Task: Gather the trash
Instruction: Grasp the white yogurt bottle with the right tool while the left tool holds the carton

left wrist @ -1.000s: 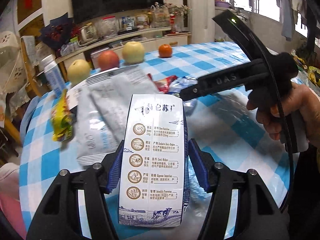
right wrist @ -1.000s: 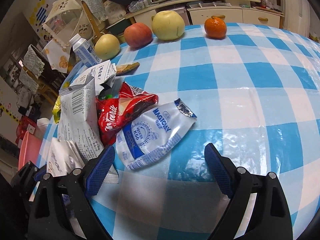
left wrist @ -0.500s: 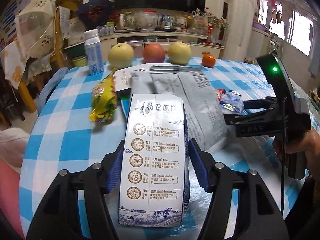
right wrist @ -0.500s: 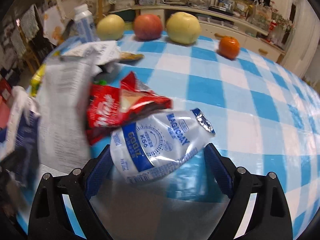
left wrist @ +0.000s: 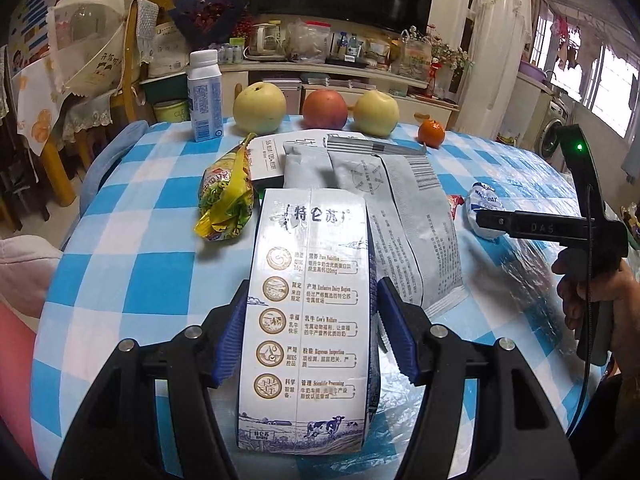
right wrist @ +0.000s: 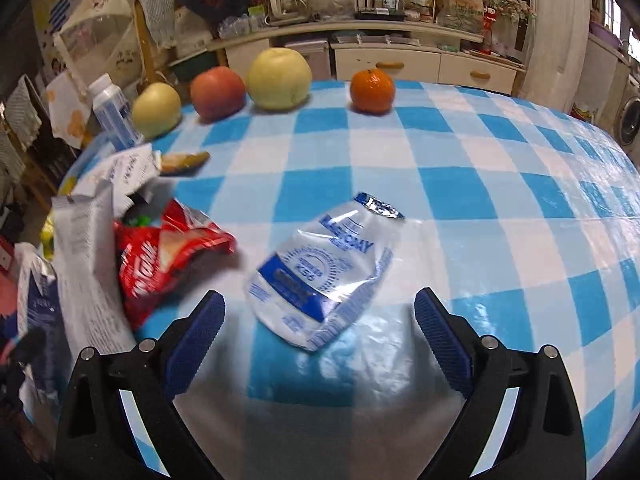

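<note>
My left gripper (left wrist: 310,332) is shut on a white milk carton (left wrist: 308,312) with blue print, held upright above the checked table. Beyond it lie a grey foil bag (left wrist: 396,216), a yellow-green wrapper (left wrist: 226,196) and a flat white box (left wrist: 268,156). In the right wrist view a clear blue-and-white pouch (right wrist: 320,276) lies on the cloth just ahead of my right gripper (right wrist: 320,320), which stands open with the pouch's near end between its fingers, untouched. A red snack bag (right wrist: 168,252) lies to the pouch's left. The right gripper (left wrist: 492,222) also shows at the far right of the left wrist view, over the pouch (left wrist: 482,200).
Three apples (left wrist: 324,110) and an orange (left wrist: 431,134) line the far table edge beside a small white bottle (left wrist: 205,96). A cluttered shelf (right wrist: 360,20) and chairs stand behind. The blue-and-white checked cloth (right wrist: 500,208) is bare to the right of the pouch. A hand (left wrist: 592,292) grips the right tool.
The left gripper swung left with the carton and rolled level. The right gripper closed in on the pouch, which now sits nearer the centre between its fingers.
</note>
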`<state>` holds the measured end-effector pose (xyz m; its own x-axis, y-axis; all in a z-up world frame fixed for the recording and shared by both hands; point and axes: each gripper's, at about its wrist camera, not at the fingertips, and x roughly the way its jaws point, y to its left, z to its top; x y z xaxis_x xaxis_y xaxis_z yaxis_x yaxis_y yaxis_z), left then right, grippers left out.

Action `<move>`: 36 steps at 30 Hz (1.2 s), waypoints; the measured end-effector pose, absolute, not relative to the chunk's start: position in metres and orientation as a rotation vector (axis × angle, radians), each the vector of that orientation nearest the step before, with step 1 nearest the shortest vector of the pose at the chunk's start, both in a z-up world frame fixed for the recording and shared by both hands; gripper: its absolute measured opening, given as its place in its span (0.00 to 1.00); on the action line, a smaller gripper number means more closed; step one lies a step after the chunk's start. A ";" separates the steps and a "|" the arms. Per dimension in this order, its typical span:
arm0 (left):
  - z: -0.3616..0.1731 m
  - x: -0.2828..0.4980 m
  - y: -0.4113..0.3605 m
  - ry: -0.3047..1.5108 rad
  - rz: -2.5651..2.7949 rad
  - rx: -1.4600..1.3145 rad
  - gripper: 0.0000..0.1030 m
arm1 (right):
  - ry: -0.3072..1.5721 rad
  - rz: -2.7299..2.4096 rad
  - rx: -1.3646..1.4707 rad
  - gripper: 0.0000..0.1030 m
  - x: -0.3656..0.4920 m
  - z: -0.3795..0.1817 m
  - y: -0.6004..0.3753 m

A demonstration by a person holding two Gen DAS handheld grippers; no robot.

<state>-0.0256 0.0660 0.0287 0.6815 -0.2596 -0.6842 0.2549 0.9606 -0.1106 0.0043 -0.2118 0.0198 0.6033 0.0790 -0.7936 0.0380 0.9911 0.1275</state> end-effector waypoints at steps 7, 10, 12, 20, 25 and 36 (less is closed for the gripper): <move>0.027 -0.021 0.070 0.764 -0.273 -0.028 0.61 | 0.915 -0.046 0.219 0.92 0.023 0.011 -0.213; 0.026 -0.019 0.072 0.762 -0.268 -0.030 0.61 | 0.901 -0.075 0.222 0.90 0.029 0.010 -0.216; 0.025 -0.017 0.074 0.765 -0.265 -0.037 0.61 | 0.896 -0.100 0.194 0.72 0.031 0.010 -0.215; 0.024 -0.012 0.084 0.768 -0.251 -0.078 0.61 | 0.908 -0.104 0.103 0.35 0.028 0.011 -0.210; 0.024 -0.012 0.085 0.771 -0.254 -0.091 0.61 | 0.912 -0.104 0.077 0.22 0.026 0.011 -0.211; 0.024 -0.013 0.088 0.778 -0.264 -0.104 0.61 | 0.885 -0.041 0.226 0.50 0.025 0.012 -0.225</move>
<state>-0.0127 0.0875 0.0240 0.6811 -0.2734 -0.6792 0.1971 0.9619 -0.1894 0.0252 -0.2250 0.0121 0.6342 0.0581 -0.7710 0.1287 0.9753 0.1794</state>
